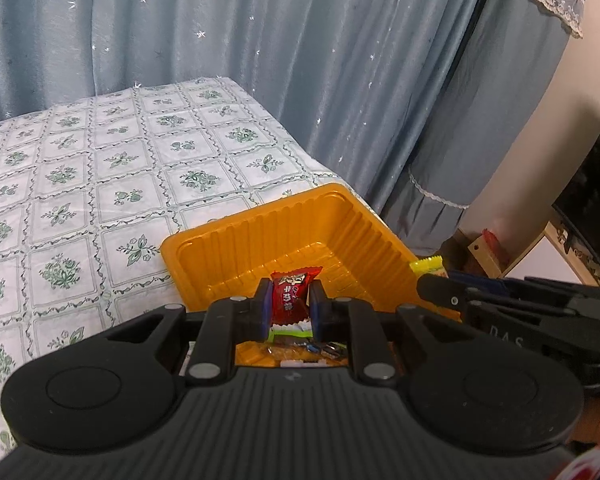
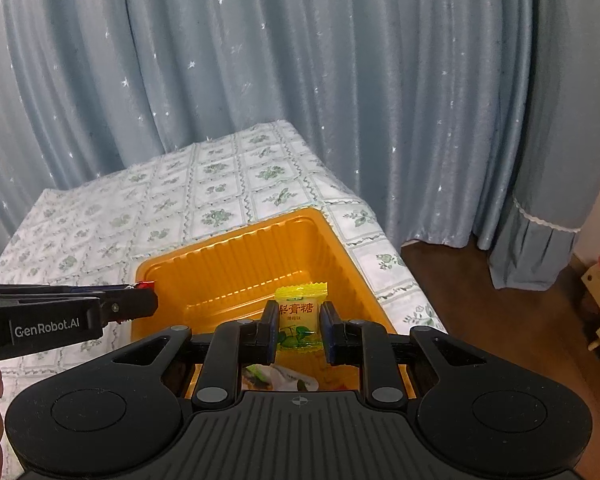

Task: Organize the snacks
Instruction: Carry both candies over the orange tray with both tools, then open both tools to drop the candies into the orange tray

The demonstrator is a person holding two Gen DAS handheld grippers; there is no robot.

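The left hand-held gripper point(image 1: 289, 305) is clamped on a red wrapped candy point(image 1: 290, 295), which stands upright between its blue pads above the near part of the orange plastic tray point(image 1: 236, 240). The right hand-held gripper point(image 2: 299, 330) is clamped on a yellow wrapped candy point(image 2: 300, 318) printed with red characters and green leaves, likewise held upright over the same tray point(image 2: 228, 264). The tray has ribbed walls and sits at the near right corner of a bench covered with a white cloth patterned in green floral squares point(image 1: 80, 184). Its far part is bare; more wrapped snacks point(image 1: 308, 348) lie in its near part, seen under the left gripper, and a pale wrapper with green point(image 2: 276, 376) shows under the right one. In the left wrist view the right gripper enters from the right edge with the yellow candy at its tip; in the right wrist view the left gripper enters from the left with a bit of red at its tip. Blue star-speckled curtains point(image 2: 300, 60) hang behind the bench, and a brown wooden floor point(image 2: 480, 304) lies to the right.
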